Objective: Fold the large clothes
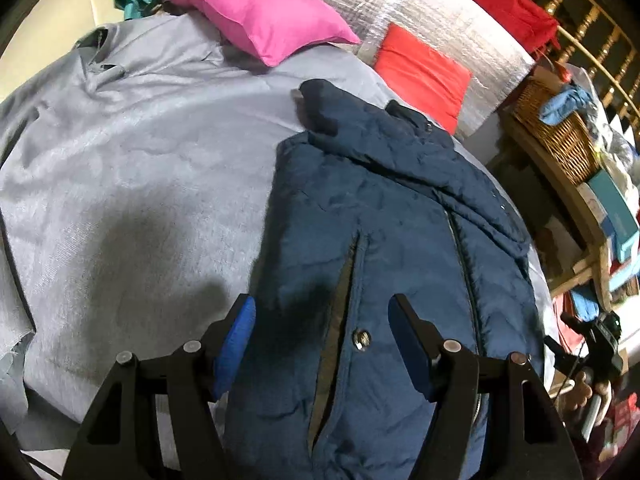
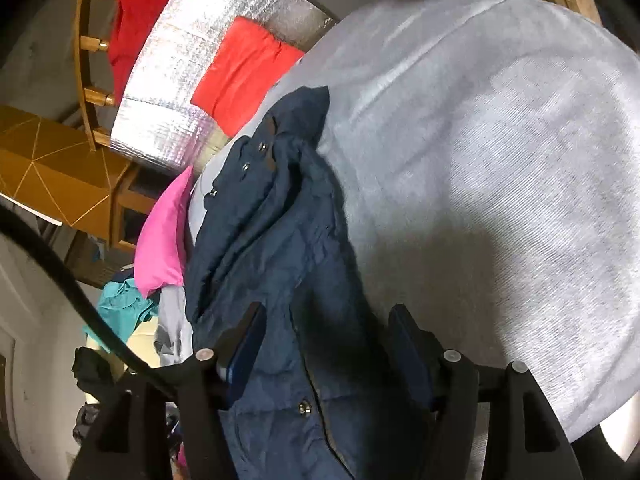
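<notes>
Here, in the left wrist view, the left gripper point(image 1: 322, 336) hangs with its jaws parted and nothing pinched, the navy padded jacket point(image 1: 400, 216) lying flat on the grey bed cover point(image 1: 132, 168) straight below and ahead of the fingers. The jacket's front seam and a metal snap point(image 1: 361, 338) sit between the two blue pads point(image 1: 236, 344), and its collar end lies far ahead, toward the pink pillow point(image 1: 256, 12) and the red cushion point(image 1: 420, 72). Past the right finger a wicker basket point(image 1: 556, 136) stands on crowded shelves, and the other tool shows small at the frame's right edge, too blurred to read. In the right wrist view, the right gripper point(image 2: 326, 332) also stands released, with the jacket bunched between and ahead of its fingers and the bare cover off to the right. The cloth lies close to the left pad, yet I cannot tell whether it touches. From here, I judge the main risk is a shallow bite: the slick, puffy shell could slip out, or a pad could catch only the top layer, or the cover beneath, so the fold drags crooked. A black cable point(image 2: 80, 288) crossing left of the fingers might also snag. The jacket's hem and sleeves are cut off behind the tools in both views, so how much is already folded stays unclear.
</notes>
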The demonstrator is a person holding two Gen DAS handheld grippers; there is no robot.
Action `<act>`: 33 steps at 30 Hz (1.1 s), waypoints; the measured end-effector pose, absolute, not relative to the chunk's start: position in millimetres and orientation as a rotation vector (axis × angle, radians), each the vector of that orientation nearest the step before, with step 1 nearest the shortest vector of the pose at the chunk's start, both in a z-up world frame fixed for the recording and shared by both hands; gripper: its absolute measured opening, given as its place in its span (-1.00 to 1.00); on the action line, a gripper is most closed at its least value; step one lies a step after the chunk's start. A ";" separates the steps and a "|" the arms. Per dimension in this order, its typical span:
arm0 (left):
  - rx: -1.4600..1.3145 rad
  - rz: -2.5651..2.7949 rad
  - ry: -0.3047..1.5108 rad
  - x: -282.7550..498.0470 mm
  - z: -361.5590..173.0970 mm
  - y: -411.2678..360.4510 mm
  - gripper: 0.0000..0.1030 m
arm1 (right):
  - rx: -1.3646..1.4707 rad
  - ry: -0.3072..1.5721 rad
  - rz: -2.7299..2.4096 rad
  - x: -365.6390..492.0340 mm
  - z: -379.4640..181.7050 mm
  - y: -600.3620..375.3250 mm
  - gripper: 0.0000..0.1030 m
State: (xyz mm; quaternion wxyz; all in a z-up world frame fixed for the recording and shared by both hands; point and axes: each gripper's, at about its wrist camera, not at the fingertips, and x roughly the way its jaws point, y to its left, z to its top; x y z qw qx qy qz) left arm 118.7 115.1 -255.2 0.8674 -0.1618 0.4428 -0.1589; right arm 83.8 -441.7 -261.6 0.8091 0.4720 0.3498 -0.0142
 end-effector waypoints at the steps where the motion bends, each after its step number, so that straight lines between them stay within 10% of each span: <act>1: -0.353 -0.324 0.924 121.9 -254.5 115.3 0.35 | 0.999 0.741 -0.029 86.2 -259.2 -440.6 0.31; 11: -0.288 -0.212 0.832 199.0 -217.4 52.4 0.36 | 0.996 0.624 0.130 155.9 -226.3 -451.5 0.30; 15: -0.350 -0.267 0.882 234.5 -224.7 18.1 0.36 | 1.035 0.628 0.177 201.8 -228.7 -449.0 -0.09; 33: -0.600 -0.218 0.998 324.5 -277.2 34.5 0.12 | 1.050 0.689 -0.054 288.3 -267.3 -463.7 -0.45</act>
